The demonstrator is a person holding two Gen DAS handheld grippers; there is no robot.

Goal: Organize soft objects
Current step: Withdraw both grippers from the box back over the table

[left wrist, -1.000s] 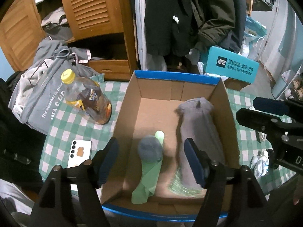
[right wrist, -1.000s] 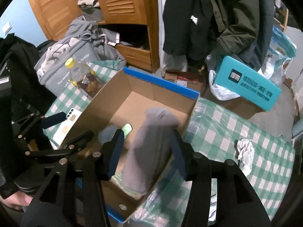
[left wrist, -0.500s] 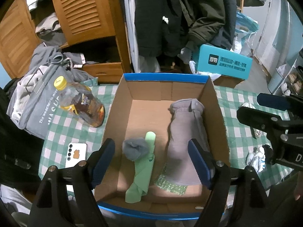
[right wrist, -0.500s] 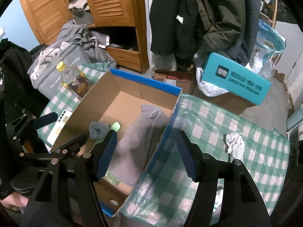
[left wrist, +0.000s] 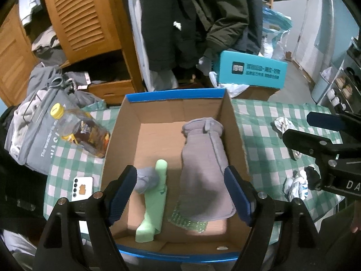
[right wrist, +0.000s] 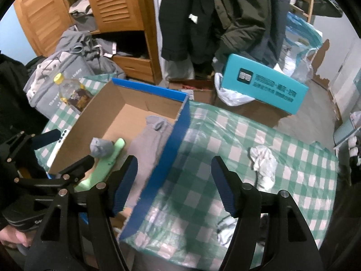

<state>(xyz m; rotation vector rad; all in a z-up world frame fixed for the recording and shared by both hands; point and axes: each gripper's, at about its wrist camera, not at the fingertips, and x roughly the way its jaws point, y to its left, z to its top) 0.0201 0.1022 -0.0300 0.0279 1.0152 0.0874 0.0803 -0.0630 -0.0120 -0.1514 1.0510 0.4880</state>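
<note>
Cardboard box (left wrist: pixel 117 135) holds grey garment (left wrist: pixel 205 169), green sock (left wrist: pixel 155 198), grey sock ball (left wrist: pixel 145 180). Left gripper (left wrist: pixel 180 194) above it: jaws wide, empty. Right gripper (right wrist: pixel 173 185) over its right wall: jaws apart, empty.

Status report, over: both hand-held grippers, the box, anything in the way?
Left hand-held gripper open, empty; right hand-held gripper just opened, empty. Grey cloth in box. Nothing blocking.
</note>
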